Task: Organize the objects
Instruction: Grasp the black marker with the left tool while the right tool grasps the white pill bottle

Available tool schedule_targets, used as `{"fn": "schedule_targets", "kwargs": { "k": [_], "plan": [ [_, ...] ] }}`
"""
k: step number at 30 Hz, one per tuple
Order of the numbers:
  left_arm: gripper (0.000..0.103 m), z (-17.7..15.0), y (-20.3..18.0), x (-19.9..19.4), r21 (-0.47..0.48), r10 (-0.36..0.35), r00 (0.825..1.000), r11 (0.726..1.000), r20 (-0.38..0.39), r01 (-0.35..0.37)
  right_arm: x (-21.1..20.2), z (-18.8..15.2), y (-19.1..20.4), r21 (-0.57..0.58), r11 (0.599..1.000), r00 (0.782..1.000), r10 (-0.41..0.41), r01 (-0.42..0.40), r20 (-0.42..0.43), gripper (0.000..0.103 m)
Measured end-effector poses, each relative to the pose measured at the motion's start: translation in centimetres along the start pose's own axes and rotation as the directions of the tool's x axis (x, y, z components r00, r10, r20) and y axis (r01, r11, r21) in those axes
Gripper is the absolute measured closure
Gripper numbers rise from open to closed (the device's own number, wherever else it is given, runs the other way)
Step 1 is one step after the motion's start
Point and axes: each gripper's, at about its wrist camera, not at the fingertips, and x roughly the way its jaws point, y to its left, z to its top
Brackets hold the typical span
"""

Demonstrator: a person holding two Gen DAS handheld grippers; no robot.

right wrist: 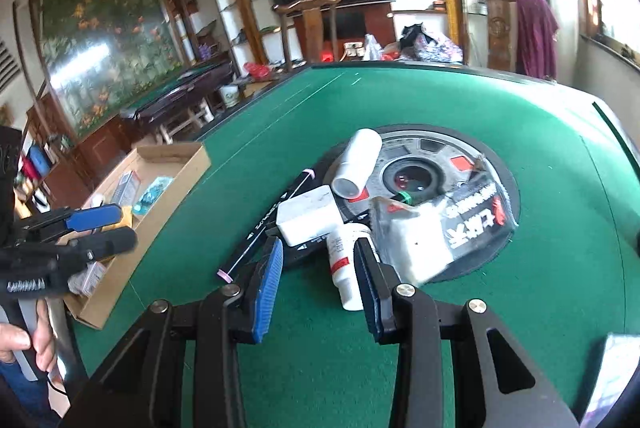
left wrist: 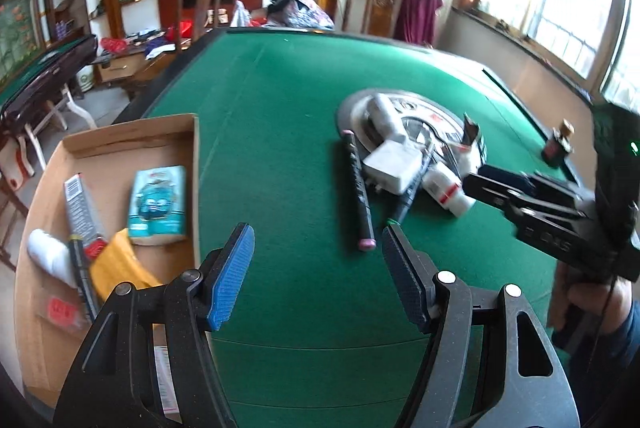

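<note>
In the left wrist view, I hold my left gripper (left wrist: pixel 316 260) with jaws wide apart and nothing between them, above the green table (left wrist: pixel 280 100), just right of the cardboard box (left wrist: pixel 120 144). The box already keeps a tissue pack (left wrist: pixel 159 204) and some tubes, so I judge it is the collecting place. Right of the box, well apart from it, lies the heap I must still sort: a black marker (left wrist: pixel 359 188), a white charger block (left wrist: pixel 394 164) and a small white bottle (left wrist: pixel 448 190). My right gripper (left wrist: pixel 486 184) reaches toward this heap (the picture is blurred there). In the right wrist view, the right gripper (right wrist: pixel 318 264) stands partly open and grips nothing; the white bottle (right wrist: pixel 344 268) lies just beside its right finger, far right of the box (right wrist: pixel 160 156), probably my next pick.
</note>
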Motion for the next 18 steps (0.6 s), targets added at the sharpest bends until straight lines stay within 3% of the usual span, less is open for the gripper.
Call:
{"fn": "schedule_targets", "kwargs": {
  "k": [5,14,18],
  "plan": [
    [0.036,-0.1,-0.7,0.5,0.023,-0.006,1.0,1.0,-0.013,0.007,2.5,0.1,-0.4,-0.033,0.997,0.997,-0.066,0.064,-0.048,0.066],
    [0.036,0.4,-0.9,1.8,0.035,-0.007,0.999,0.999,-0.045,0.008,3.6,-0.6,-0.9,-0.027,0.997,0.992,-0.074,0.072,-0.1,0.069],
    [0.036,1.9,-1.4,3.6,0.037,-0.036,0.996,0.999,-0.081,0.039,0.0,-0.3,-0.8,0.032,0.998,0.999,-0.053,0.053,0.002,0.069]
  ]
}}
